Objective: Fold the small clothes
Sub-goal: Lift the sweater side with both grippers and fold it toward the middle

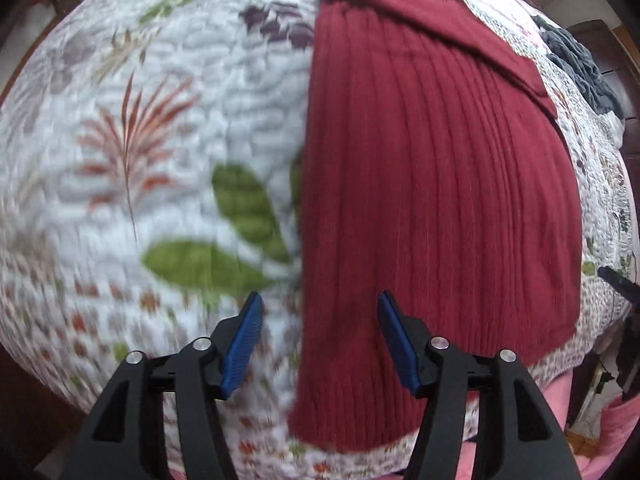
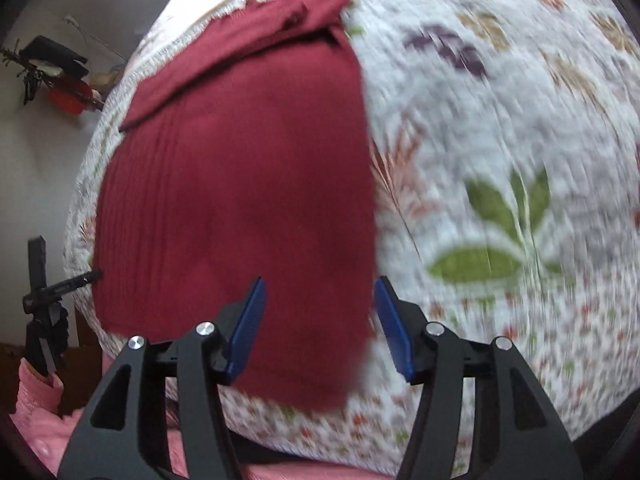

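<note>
1. Left wrist view: we are seeing the floral quilt (image 1: 168, 128) lying leftmost, with the left gripper (image 1: 320, 312) hanging released, fingers spread, empty, above the garment's left edge.
2. The dark red ribbed garment (image 1: 432, 200) is lying flat on the quilt, top edge folded over.
3. Right wrist view: the right gripper (image 2: 320, 296) is hovering spread and empty over the garment's right edge.

No readable text, label, brand, number or sign appears in either wrist view. The quilt (image 1: 168, 168) carries only printed leaves and flowers, and the dark red garment (image 1: 432, 208) is plain ribbed cloth.
</note>
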Tool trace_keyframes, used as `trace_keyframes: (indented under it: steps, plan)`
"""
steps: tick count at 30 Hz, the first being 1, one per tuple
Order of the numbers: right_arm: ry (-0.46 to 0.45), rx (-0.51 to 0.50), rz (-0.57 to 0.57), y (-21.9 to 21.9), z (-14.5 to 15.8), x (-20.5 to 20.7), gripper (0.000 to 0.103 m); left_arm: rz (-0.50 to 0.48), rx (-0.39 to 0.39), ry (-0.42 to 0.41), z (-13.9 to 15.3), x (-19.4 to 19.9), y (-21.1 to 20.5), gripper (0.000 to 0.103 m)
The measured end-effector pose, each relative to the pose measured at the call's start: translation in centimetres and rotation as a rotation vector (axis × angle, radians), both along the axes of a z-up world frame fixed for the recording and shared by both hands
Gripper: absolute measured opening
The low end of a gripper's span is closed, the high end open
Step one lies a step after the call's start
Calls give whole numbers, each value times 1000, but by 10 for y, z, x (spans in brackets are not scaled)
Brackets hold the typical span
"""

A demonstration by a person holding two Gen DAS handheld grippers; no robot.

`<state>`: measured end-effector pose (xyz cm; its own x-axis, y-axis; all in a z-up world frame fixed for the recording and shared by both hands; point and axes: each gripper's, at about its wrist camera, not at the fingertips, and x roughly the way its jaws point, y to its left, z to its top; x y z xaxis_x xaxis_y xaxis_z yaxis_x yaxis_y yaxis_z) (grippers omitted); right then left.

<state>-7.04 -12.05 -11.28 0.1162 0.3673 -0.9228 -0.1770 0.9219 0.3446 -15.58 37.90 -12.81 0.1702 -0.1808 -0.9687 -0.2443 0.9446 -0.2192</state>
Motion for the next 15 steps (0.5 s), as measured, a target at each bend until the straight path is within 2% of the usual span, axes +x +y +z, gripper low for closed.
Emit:
trace_keyframes:
  steps: [3,7,8,11,15]
  plan:
    - [56,42,-29,-11,-15,-21,56,-18,19,-17,1,-13,-8,62]
    - [91,65,-50,-13,-30,-39,55,-25,-69,-13,3,-23,-19,62]
    - [98,77,-52,-12,-33,-39,53,-30,-87,-9,1,-25,-23,62]
    - [129,126,-50,-2,-45,-45,46,-41,-70,-7,-3,-28,-30,60]
    - [131,153,-51,13,-48,-45,45,-35,-110,-15,0,-29,-37,47]
